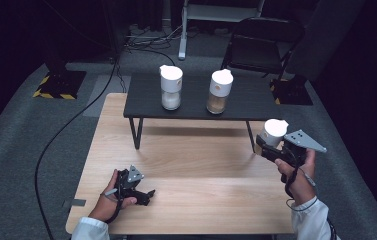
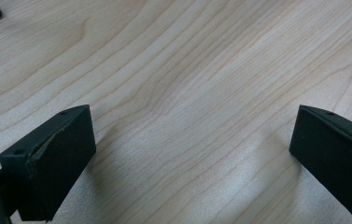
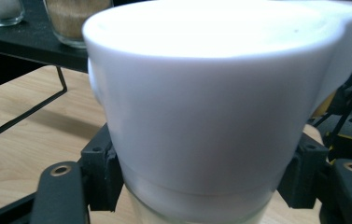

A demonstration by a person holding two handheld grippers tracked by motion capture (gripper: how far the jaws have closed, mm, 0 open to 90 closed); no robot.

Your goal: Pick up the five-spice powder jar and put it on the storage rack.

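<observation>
My right gripper (image 1: pixel 266 146) is shut on a white-lidded glass jar (image 1: pixel 273 132), held in the air by the right edge of the wooden table (image 1: pixel 191 165). In the right gripper view the jar's white lid (image 3: pixel 211 93) looms close, with both jaws pressed against the glass just below it. My left gripper (image 1: pixel 148 195) rests low over the table near its front left, jaws wide open with bare wood (image 2: pixel 187 116) between them. Two more white-lidded jars stand on the black shelf (image 1: pixel 196 107): one with white contents (image 1: pixel 170 87), one with brown contents (image 1: pixel 219 91).
The black shelf stands on thin wire legs (image 1: pixel 137 134) at the table's far side. A black folding chair (image 1: pixel 261 47) and cables (image 1: pixel 76 117) lie beyond on the grey floor. Black-and-yellow marked bases (image 1: pixel 58 84) sit at the back left and right.
</observation>
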